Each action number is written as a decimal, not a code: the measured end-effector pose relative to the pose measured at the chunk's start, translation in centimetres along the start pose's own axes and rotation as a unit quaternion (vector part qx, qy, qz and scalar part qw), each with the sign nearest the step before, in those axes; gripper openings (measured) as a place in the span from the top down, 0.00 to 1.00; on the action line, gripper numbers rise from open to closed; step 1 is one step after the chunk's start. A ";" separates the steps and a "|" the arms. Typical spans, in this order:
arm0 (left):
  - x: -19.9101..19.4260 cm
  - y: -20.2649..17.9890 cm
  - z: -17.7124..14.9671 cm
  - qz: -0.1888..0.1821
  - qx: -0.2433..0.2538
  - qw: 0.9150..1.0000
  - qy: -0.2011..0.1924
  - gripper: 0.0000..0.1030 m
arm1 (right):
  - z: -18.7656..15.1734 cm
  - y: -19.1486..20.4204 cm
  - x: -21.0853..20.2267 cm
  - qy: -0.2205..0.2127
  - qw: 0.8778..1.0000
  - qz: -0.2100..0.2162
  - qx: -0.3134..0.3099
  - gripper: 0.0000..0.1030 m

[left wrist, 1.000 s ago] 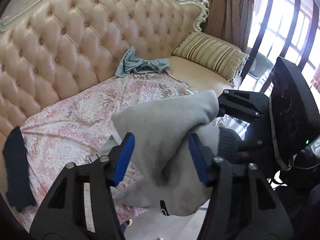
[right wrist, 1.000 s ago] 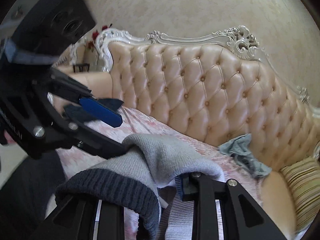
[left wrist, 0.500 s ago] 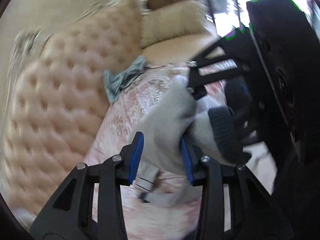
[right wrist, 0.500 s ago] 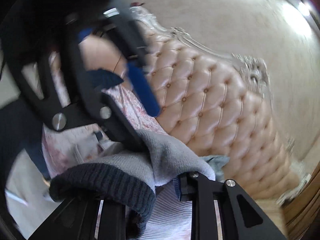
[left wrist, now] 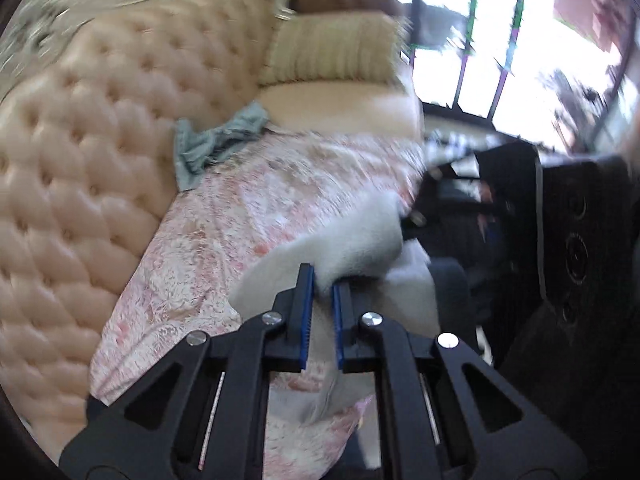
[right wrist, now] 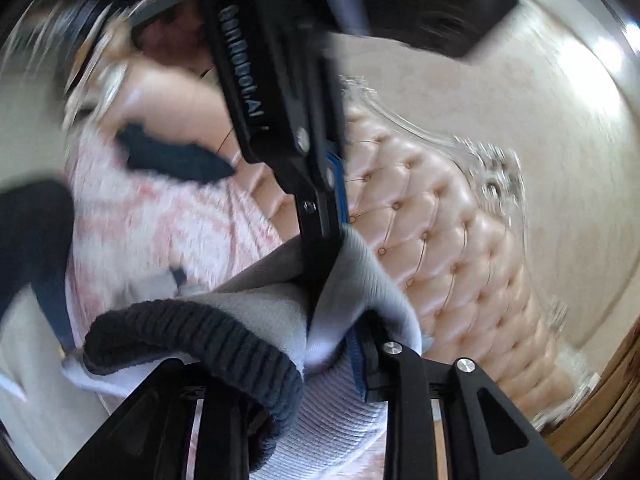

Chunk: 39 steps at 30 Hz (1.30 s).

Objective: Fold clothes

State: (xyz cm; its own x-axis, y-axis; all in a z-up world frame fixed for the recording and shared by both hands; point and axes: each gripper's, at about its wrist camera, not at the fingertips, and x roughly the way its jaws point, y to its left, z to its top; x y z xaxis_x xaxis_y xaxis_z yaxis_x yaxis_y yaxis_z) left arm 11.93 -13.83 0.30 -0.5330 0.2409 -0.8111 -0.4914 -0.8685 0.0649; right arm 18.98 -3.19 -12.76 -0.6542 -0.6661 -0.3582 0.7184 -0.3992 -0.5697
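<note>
In the left wrist view, my left gripper, wide apart a second earlier, had pinched shut on the grey sweater above the floral bedspread; I judged the fold was being gathered.

In the right wrist view, my right gripper clamped the same sweater by its dark ribbed cuff, the left gripper having swung closer overhead.

Left gripper: jaws nearly closed, blue pads clamping a fold of grey knit sweater. Right gripper: fingers draped and largely hidden by the same garment, one blue pad visible, clamped on fabric. Both grippers sit close together, crossing.
</note>
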 end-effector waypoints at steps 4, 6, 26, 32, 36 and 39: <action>-1.7 2.6 0.9 0.003 -0.081 0.996 -0.044 0.90 | 0.9 -2.1 -0.3 -0.025 0.998 -0.002 0.058 0.72; -2.4 3.9 1.3 0.015 -0.115 0.991 -0.065 0.90 | 1.2 -3.3 -0.4 -0.040 0.994 0.003 0.098 0.72; -10.1 18.5 -3.7 -0.007 -0.442 0.855 -0.272 0.90 | 1.0 -24.5 -0.4 -0.161 0.819 0.167 0.524 0.95; -9.3 20.9 -11.7 -0.034 -0.575 0.760 -0.301 0.91 | 3.4 -28.3 -1.3 -0.191 0.806 0.172 0.533 0.95; -4.7 19.2 -17.2 -0.049 -0.634 0.728 -0.258 0.91 | 3.7 -27.7 -0.7 -0.185 0.799 0.185 0.542 0.95; -1.2 17.9 -21.3 -0.060 -0.675 0.700 -0.224 0.91 | 2.9 -26.7 0.6 -0.169 0.786 0.192 0.563 0.94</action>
State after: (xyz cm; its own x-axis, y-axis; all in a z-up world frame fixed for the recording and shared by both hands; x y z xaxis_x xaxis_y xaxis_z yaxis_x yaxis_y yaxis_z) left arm 18.47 -38.88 -9.98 -0.8549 0.1959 -0.4804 0.3871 -0.3755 -0.8421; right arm 0.10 5.26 4.34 -0.3746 -0.9270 -0.0191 0.7259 -0.3060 0.6159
